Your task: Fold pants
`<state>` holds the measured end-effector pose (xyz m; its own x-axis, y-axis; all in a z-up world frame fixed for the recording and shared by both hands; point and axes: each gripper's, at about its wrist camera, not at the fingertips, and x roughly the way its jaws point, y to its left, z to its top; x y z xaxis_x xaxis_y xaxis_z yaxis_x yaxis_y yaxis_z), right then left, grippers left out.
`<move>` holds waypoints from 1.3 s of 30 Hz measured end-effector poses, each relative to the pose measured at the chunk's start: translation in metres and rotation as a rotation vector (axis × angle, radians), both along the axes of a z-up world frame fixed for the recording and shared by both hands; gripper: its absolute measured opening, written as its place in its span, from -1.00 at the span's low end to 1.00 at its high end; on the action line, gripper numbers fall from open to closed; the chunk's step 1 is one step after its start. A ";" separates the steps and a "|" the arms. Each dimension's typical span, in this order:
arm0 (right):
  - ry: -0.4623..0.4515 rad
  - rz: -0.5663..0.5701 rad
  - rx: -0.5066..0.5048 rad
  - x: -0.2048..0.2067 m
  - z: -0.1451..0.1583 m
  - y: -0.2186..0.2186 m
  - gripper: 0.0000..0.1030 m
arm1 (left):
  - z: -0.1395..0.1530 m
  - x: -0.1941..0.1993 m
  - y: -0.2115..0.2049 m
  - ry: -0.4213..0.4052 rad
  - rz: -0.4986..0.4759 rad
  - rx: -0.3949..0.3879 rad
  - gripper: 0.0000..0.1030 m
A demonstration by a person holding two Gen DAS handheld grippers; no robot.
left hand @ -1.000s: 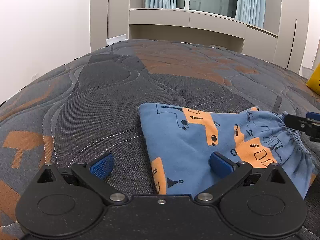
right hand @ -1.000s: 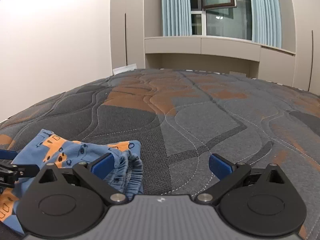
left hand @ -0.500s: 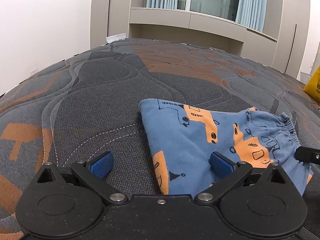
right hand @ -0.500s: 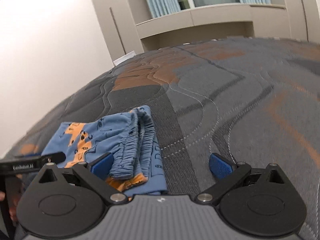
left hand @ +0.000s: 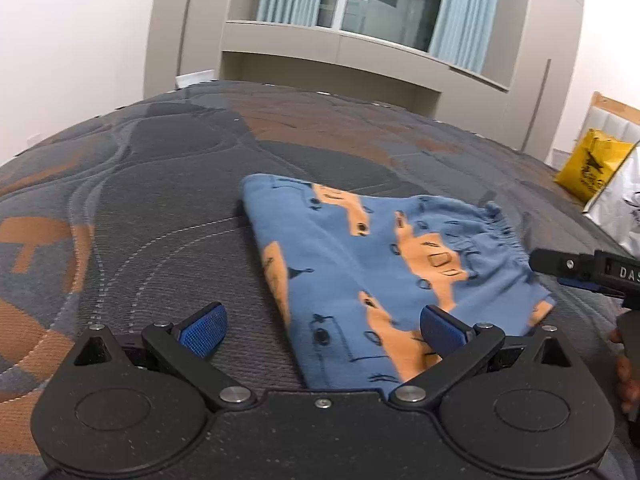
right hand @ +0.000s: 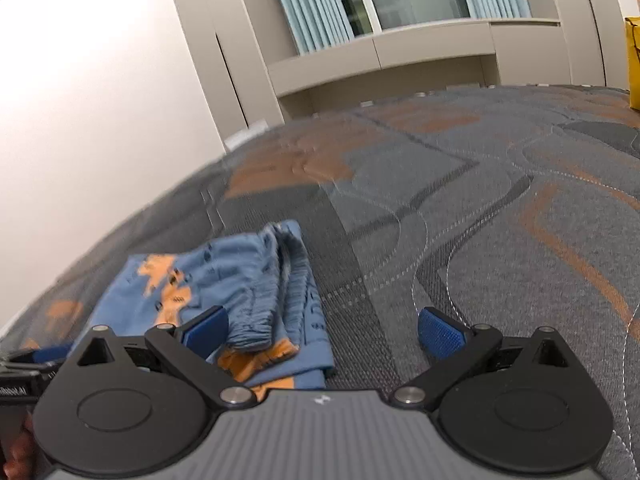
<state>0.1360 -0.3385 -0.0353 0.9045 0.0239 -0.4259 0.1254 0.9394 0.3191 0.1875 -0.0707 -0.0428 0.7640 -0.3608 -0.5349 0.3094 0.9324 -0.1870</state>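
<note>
Pulled back and swung leftward since 1 second ago, right gripper (right hand: 322, 330), with the folded pants (right hand: 240, 280) now sitting more fully in its view rather than cropped at the lower left edge. Lifted slightly too, left gripper (left hand: 320, 330), with more of the garment visible between and beyond its blue pads (left hand: 202, 330). Both sets of jaws spread wide, holding nothing.

Folded into a compact blue-and-orange bundle, pants (left hand: 380, 264) lying flat on the grey-and-orange quilted mattress (left hand: 152, 208), elastic waistband (left hand: 500, 232) gathered at the right-hand edge in the left wrist view. Seen from the right wrist camera, waistband (right hand: 280, 280) bunched in ridges just beyond the left blue pad (right hand: 206, 330). Right gripper's black finger (left hand: 560, 266) entering the left wrist view from the right, tip just beside the waistband; contact impossible to tell. Yellow bag (left hand: 592, 168) standing past the mattress's far right edge, pale blue curtains (left hand: 460, 12) flanking the window behind.
</note>
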 end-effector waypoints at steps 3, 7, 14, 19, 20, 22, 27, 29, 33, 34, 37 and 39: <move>-0.034 0.030 0.045 -0.002 0.001 -0.003 1.00 | 0.001 -0.003 0.000 0.006 -0.052 -0.068 0.99; -0.004 0.161 0.128 0.016 0.000 -0.009 1.00 | -0.002 -0.003 -0.006 0.019 -0.093 -0.123 0.99; 0.009 0.251 0.250 0.029 -0.006 -0.023 0.99 | -0.003 -0.003 -0.002 0.054 -0.081 -0.140 0.95; 0.022 0.250 0.239 0.028 -0.006 -0.018 0.47 | 0.004 -0.006 0.007 0.099 -0.033 -0.176 0.73; 0.028 0.229 0.227 0.026 -0.005 -0.017 0.34 | 0.004 -0.005 0.011 0.109 -0.022 -0.195 0.66; 0.029 0.204 0.226 0.023 -0.006 -0.017 0.13 | 0.004 -0.003 0.016 0.128 -0.006 -0.219 0.52; 0.034 0.157 0.246 0.015 -0.009 -0.018 -0.11 | 0.002 0.001 0.019 0.141 0.029 -0.212 -0.12; 0.030 0.137 0.230 0.011 -0.007 -0.014 -0.25 | 0.002 0.002 0.022 0.142 0.035 -0.223 -0.36; 0.007 0.112 0.251 0.000 -0.001 -0.009 -0.48 | 0.009 0.008 0.027 0.148 0.023 -0.234 -0.58; 0.001 0.110 0.266 -0.004 0.000 -0.008 -0.50 | 0.012 0.009 0.027 0.146 0.017 -0.229 -0.59; -0.008 0.107 0.299 -0.015 0.005 -0.006 -0.51 | 0.020 0.014 0.031 0.145 -0.013 -0.219 -0.60; -0.006 0.108 0.319 -0.023 0.009 -0.004 -0.51 | 0.025 0.018 0.037 0.157 -0.041 -0.223 -0.60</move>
